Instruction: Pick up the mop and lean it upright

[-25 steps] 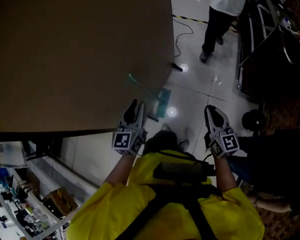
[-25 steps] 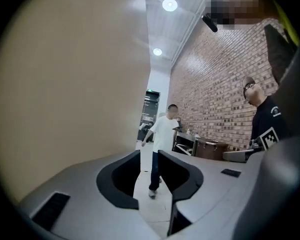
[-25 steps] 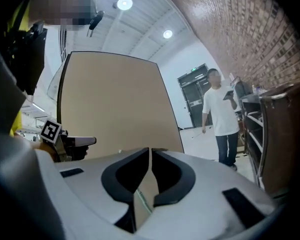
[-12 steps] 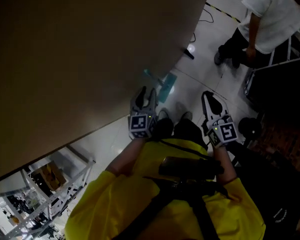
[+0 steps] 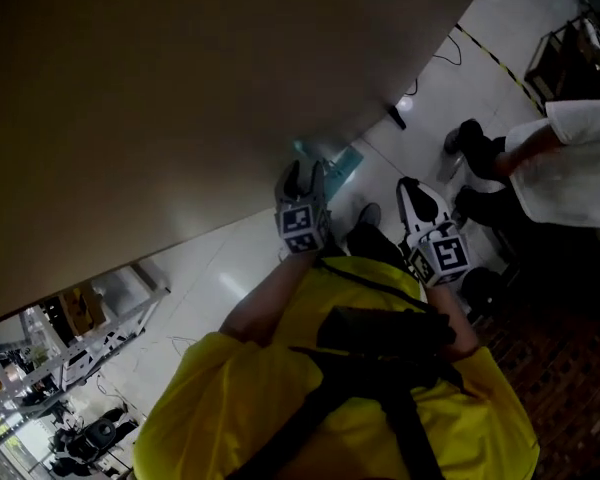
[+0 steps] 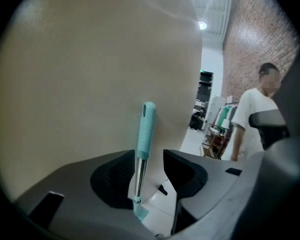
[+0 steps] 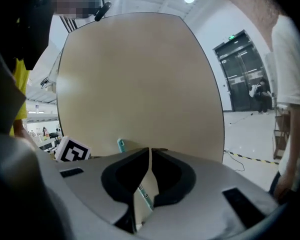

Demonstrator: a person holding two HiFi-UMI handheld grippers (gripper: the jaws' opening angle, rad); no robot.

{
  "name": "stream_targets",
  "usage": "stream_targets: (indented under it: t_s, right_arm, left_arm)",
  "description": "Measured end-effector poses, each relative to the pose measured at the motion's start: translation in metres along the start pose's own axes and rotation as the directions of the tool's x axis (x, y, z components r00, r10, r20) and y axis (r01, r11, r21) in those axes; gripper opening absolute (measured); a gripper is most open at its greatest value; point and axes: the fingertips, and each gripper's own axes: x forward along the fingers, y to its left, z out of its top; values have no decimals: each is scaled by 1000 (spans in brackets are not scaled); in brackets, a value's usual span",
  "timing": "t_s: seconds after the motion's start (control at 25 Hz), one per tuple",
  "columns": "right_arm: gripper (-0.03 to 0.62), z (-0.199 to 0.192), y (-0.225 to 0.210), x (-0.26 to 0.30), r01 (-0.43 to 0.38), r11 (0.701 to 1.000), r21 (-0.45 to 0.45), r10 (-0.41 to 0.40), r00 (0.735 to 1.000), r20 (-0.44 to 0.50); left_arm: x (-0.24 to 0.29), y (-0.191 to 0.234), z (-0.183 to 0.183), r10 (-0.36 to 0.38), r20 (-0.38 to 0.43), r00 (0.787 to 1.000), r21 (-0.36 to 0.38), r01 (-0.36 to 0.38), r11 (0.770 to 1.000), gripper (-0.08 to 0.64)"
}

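Note:
The mop stands upright and leans on a big beige panel. Its teal grip and metal shaft rise between the jaws of my left gripper. Those jaws are opening and the pads stand clear of the shaft. In the head view the teal mop head rests on the white floor just beyond my left gripper. My right gripper hangs to the right, shut and empty. Past its closed tips a bit of the mop's handle shows.
A person in a white top stands at the right near a dark rack. Striped tape and a black cable lie on the glossy floor beyond. Metal shelving stands at the lower left.
The head view has swung, so the panel fills more of the picture. The person in white has moved to the right. My left gripper sits closer to the mop, its jaws spread wider.

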Motion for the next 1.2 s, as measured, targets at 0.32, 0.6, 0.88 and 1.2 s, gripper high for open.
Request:
stream_targets:
  t_s: [0.32, 0.6, 0.88, 1.2]
  right_arm:
    - [26, -7, -36, 30, -45, 999, -19, 43, 996, -72]
    - [26, -21, -38, 41, -58, 998, -24, 56, 994, -93]
    - [25, -15, -48, 42, -20, 1000, -11, 19, 998, -51]
    - [25, 14, -51, 23, 18, 999, -30, -17, 999, 35]
  left_arm:
    - [49, 5, 8, 234, 37, 971, -79, -231, 970, 184]
    - [41, 14, 10, 302, 56, 952, -71, -298, 952, 112]
    - [4, 5, 4, 171, 68, 983, 19, -172, 985, 109]
    - [-44, -36, 52, -50, 112, 992, 123, 36, 992, 112]
